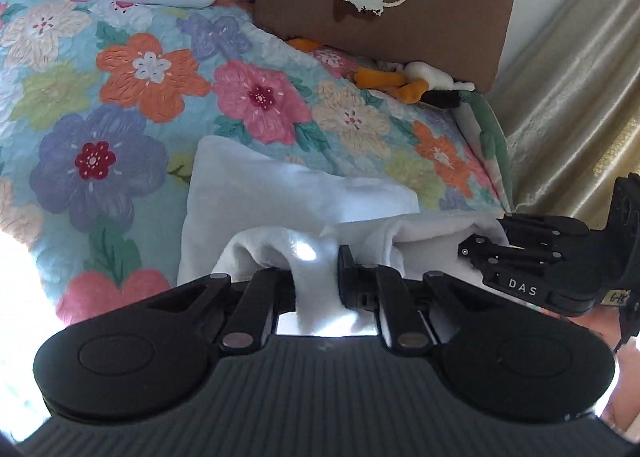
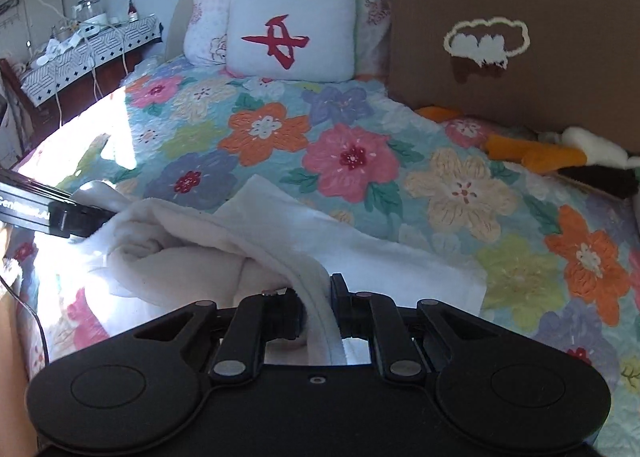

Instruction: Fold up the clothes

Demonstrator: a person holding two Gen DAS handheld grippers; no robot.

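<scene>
Floral bedspread (image 2: 352, 161) carries the white garment (image 2: 280, 233) near its front edge. My left gripper (image 1: 316, 277) and right gripper (image 2: 316, 309) have jaws clamped on its bunched edge; I'd lift evenly, keeping the cloth taut.

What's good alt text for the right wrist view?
The right gripper pinches a fold of white cloth on a floral bedspread; the left gripper grips its far end. Pillows sit behind.
</scene>
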